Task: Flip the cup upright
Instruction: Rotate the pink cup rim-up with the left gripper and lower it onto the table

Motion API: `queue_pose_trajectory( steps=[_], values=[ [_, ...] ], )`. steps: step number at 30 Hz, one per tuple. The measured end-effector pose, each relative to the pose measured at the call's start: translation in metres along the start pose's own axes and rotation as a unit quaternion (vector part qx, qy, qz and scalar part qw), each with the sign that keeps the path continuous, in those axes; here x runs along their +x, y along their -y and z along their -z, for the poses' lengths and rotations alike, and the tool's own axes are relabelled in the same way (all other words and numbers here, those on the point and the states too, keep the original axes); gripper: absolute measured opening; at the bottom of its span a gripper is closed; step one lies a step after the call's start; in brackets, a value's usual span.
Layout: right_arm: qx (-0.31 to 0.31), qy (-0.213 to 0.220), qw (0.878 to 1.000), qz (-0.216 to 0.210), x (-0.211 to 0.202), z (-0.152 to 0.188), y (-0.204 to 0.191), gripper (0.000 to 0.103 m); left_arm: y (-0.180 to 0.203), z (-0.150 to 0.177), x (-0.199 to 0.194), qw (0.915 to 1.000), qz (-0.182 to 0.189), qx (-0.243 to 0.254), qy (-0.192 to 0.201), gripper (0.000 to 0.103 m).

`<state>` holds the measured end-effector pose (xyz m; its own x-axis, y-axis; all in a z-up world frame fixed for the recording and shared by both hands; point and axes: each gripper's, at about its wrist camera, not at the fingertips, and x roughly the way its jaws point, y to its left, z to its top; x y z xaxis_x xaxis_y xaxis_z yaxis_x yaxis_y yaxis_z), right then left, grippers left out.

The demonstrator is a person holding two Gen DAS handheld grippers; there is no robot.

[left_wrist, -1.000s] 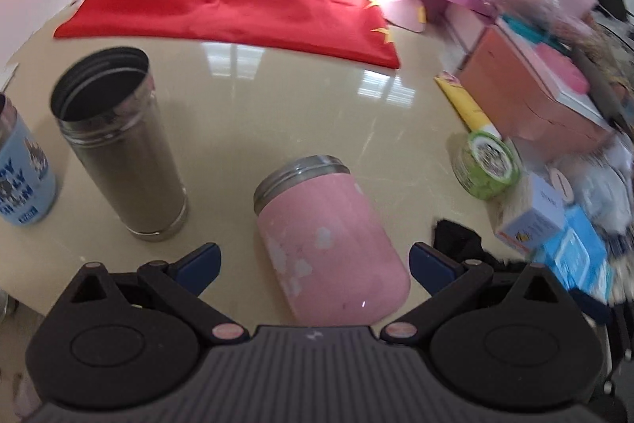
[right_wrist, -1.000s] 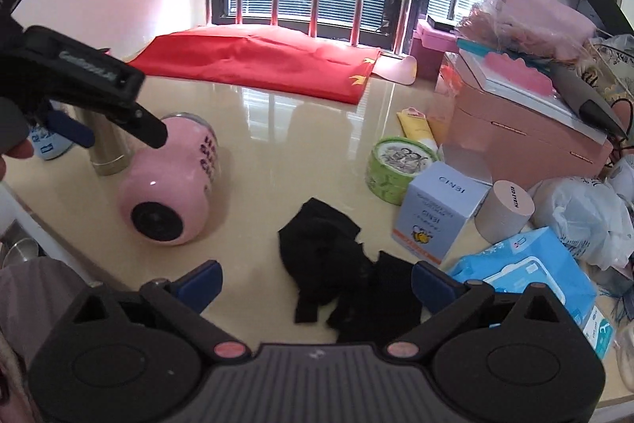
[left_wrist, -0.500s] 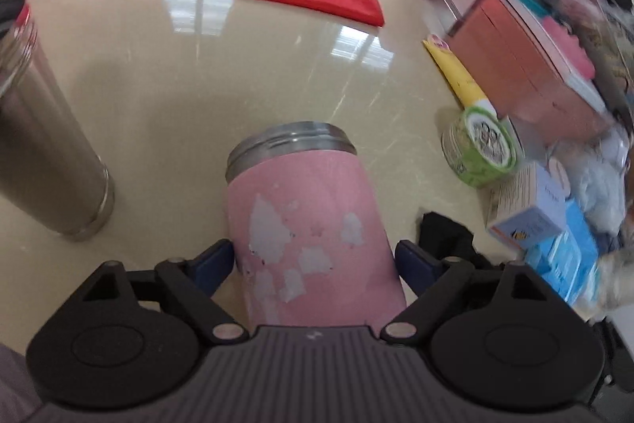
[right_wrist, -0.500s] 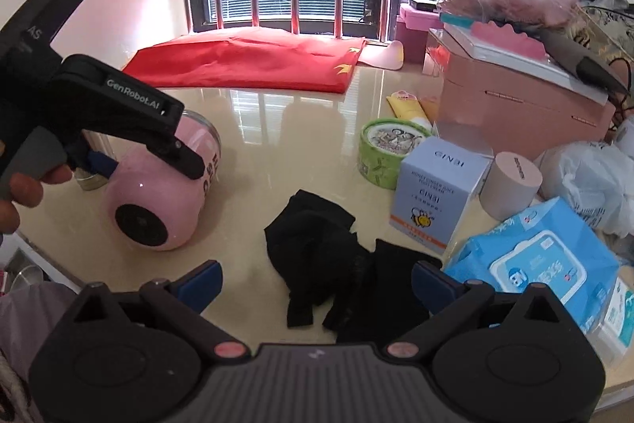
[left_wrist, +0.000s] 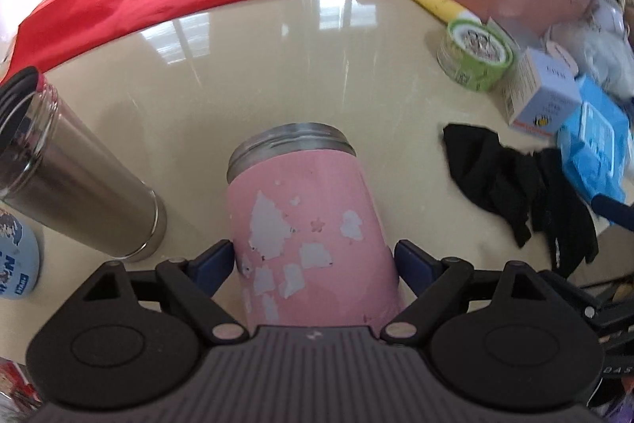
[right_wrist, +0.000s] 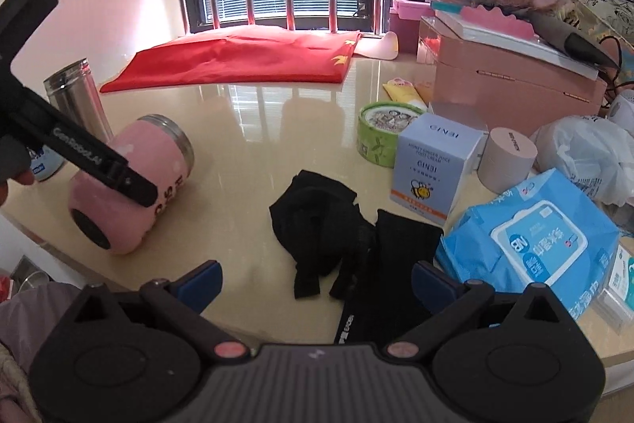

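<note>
Cup [left_wrist: 309, 224], pink, on its side on table [left_wrist: 245, 74]; L gripper [left_wrist: 313, 258] clamped on cup body, R gripper [right_wrist: 315, 278] wide, holding nothing

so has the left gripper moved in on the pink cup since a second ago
Yes. In the right wrist view the left gripper has come down from above the pink cup, which lies beside the steel flask, and now straddles it.

A steel flask [left_wrist: 75, 193] stands on the bench [left_wrist: 277, 66]; a red cloth [right_wrist: 237, 60], green tin [right_wrist: 382, 133], black garment [right_wrist: 329, 224] and blue wipes pack [right_wrist: 535, 244] lie about
</note>
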<state>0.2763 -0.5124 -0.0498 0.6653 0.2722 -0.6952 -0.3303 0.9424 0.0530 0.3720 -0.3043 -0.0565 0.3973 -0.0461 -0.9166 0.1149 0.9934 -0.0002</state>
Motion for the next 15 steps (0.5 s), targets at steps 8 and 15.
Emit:
queue_pose_trajectory(
  steps=[8,15],
  values=[
    [0.007,0.002,1.0,-0.001,-0.002,0.001,0.001,0.102,-0.004,-0.034,0.012,0.9989,-0.031,-0.036,0.001,0.102],
    [0.008,-0.001,1.0,-0.003,-0.003,0.003,0.0,0.102,-0.016,-0.041,0.039,0.9966,-0.054,-0.062,-0.015,0.084]
  ],
)
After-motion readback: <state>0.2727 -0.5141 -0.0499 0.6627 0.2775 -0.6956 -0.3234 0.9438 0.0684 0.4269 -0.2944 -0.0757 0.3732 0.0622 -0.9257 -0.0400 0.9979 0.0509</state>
